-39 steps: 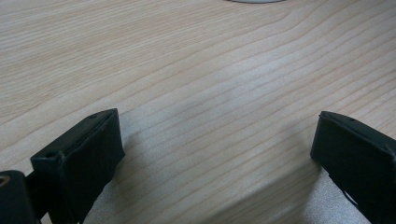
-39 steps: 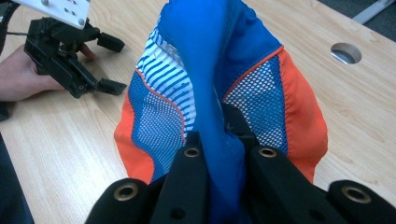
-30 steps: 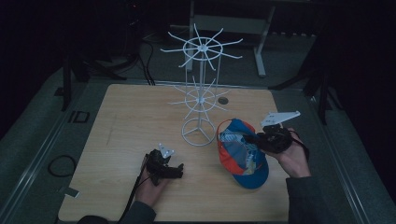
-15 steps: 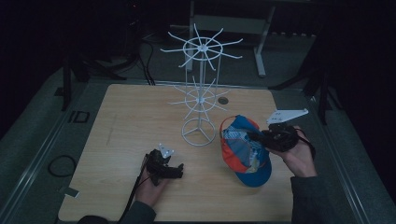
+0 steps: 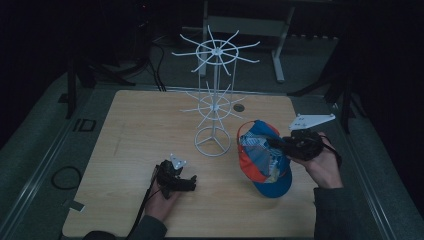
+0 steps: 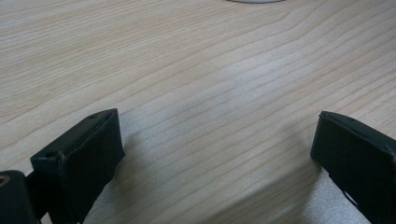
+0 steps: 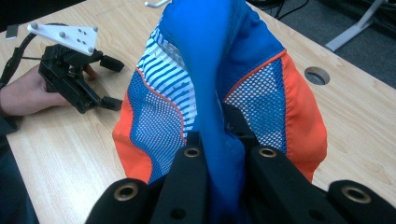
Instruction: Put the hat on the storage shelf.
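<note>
Both tongs are black, boxy frames with brass-ringed screw holes — the right tongs (image 5: 281,143) carry a pale three-cornered plate on top. The left tongs (image 5: 187,183) bear a smaller one, a black cable trailing behind them. Dark sleeves cover both forearms.

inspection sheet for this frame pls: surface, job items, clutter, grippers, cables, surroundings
surface: light wooden table, round grommet hole near the far edge.
job's things: blue, orange and white mesh cap lifted beside the white wire rack; rack arms bare.
clutter: nothing seen.
grippers: right gripper jaws shut on the cap's blue brim; left gripper jaws open, nothing between them, resting low on the table.
cables: black cable trails from the left gripper.
surroundings: dark floor, a cable loop left of the table.
</note>
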